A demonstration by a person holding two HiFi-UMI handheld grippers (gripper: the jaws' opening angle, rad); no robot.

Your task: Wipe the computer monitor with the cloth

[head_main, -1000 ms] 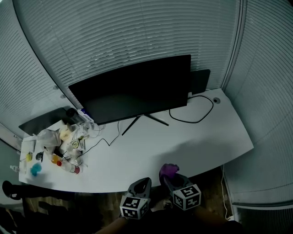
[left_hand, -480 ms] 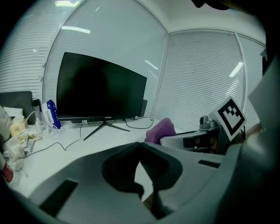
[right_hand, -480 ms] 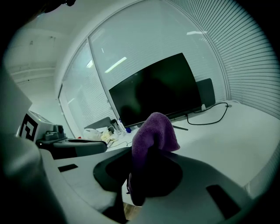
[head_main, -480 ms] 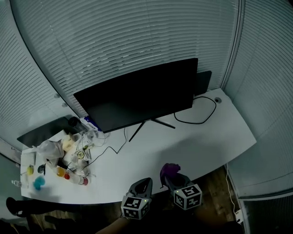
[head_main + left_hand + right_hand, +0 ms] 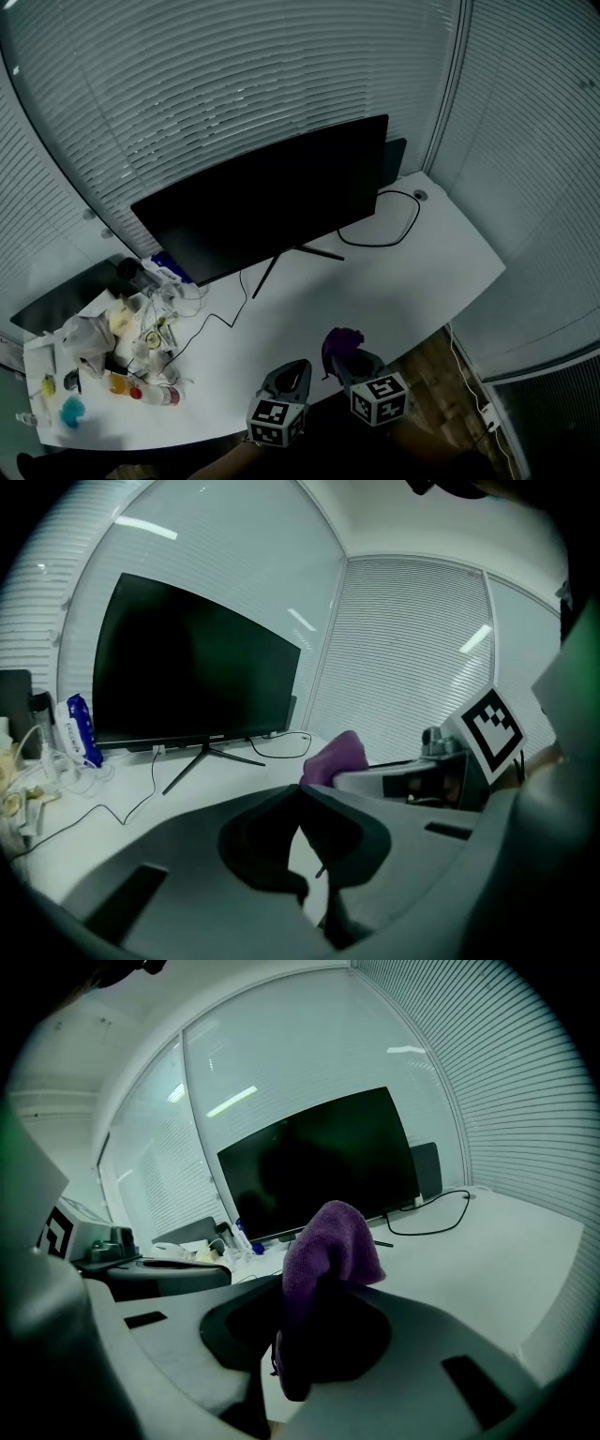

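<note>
A wide black monitor (image 5: pixel 267 197) stands on a thin V-shaped foot at the back of the white desk (image 5: pixel 403 272); it also fills the middle of the left gripper view (image 5: pixel 187 672) and the right gripper view (image 5: pixel 319 1162). My right gripper (image 5: pixel 339 352) hovers over the desk's near edge, shut on a crumpled purple cloth (image 5: pixel 323 1260), which pokes up past its jaws (image 5: pixel 342 342). Beside it, my left gripper (image 5: pixel 292 373) is shut with nothing in it; the purple cloth (image 5: pixel 336 757) shows just beyond its tips.
A clutter of bottles, bags and cables (image 5: pixel 131 328) covers the desk's left end. A black cable (image 5: pixel 389 220) loops behind the monitor's right side. Closed blinds (image 5: pixel 234 84) wrap the corner behind the desk. Wooden floor (image 5: pixel 441 375) lies right of the grippers.
The head view has shifted, so the monitor and desk sit slightly further left and lower. Both grippers stay at the desk's near edge, the cloth still held.
</note>
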